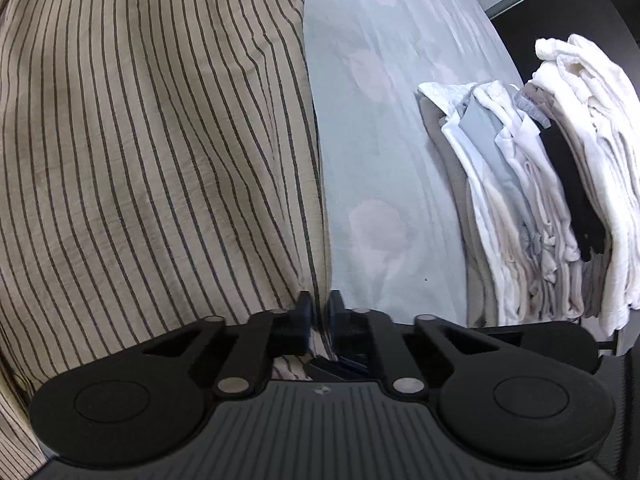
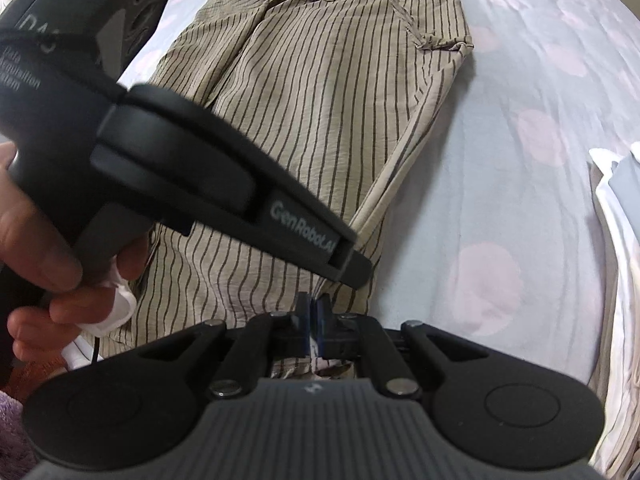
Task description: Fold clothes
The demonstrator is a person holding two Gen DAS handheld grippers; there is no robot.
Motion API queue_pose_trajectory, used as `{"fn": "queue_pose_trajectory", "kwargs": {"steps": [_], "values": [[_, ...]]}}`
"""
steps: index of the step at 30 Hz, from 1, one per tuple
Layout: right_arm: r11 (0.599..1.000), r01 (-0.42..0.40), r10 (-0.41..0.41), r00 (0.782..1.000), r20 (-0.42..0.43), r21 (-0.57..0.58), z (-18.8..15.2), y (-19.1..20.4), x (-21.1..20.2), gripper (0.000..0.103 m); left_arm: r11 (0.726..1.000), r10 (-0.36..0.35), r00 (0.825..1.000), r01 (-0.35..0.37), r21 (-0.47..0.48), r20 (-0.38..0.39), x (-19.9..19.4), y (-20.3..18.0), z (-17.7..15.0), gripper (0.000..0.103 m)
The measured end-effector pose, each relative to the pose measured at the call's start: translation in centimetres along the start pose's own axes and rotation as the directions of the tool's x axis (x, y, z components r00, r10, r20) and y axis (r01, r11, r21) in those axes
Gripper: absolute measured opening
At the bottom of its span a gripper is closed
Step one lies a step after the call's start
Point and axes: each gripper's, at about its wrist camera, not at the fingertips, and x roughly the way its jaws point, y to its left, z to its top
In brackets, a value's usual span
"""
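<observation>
A tan shirt with dark stripes (image 2: 328,112) lies flat on the bed, collar at the far end, sides folded in. It fills the left of the left wrist view (image 1: 152,152). My left gripper (image 1: 319,308) is shut on the shirt's near right edge. My right gripper (image 2: 313,312) is shut on the shirt's near hem. The left gripper also shows in the right wrist view (image 2: 352,268), held in a hand and crossing over the shirt, its tips just above my right gripper.
The bed sheet (image 1: 376,168) is pale blue with faint pink dots. A stack of folded white, grey and black clothes (image 1: 552,184) stands at the right, its edge also showing in the right wrist view (image 2: 616,240).
</observation>
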Motion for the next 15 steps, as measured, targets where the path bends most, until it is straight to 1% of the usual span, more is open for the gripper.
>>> {"fn": "queue_pose_trajectory", "kwargs": {"steps": [2,3,5,7,10,12,13,15], "values": [[1.000,0.001,-0.001,1.000,-0.007,-0.005,0.1,0.1,0.1,0.003,1.000,0.008,1.000,-0.009,0.010,0.010,0.1,0.0,-0.1,0.001],[1.000,0.000,0.000,1.000,-0.014,-0.010,0.1,0.1,0.1,0.006,1.000,0.017,1.000,-0.018,0.018,0.013,0.1,0.0,-0.1,0.000],[1.000,-0.016,0.015,0.999,-0.030,-0.019,0.2,0.1,-0.1,0.010,0.999,0.036,0.999,-0.036,0.029,0.022,0.2,0.1,-0.2,0.000],[0.999,-0.039,0.037,0.998,-0.048,-0.036,0.4,-0.1,-0.6,0.011,0.998,0.046,0.999,-0.047,0.039,0.028,0.1,0.4,-0.3,0.000],[0.994,-0.070,0.062,0.994,-0.094,-0.087,1.2,-0.5,-2.2,0.020,0.996,0.072,0.996,-0.074,0.054,0.042,0.0,1.1,-0.5,0.000],[0.986,-0.050,0.030,0.992,-0.125,-0.156,2.2,-0.9,-3.5,0.030,0.996,0.073,0.996,-0.076,0.053,0.050,0.0,1.6,-0.7,0.000],[0.979,-0.023,-0.004,0.992,-0.130,-0.202,2.8,-1.1,-3.9,0.030,0.996,0.073,0.996,-0.076,0.051,0.053,0.0,1.8,-0.7,0.000],[0.949,0.041,-0.086,0.987,-0.133,-0.312,4.3,-1.6,-4.6,0.030,0.997,0.060,0.996,-0.063,0.045,0.060,0.0,2.4,-0.9,0.000]]}}
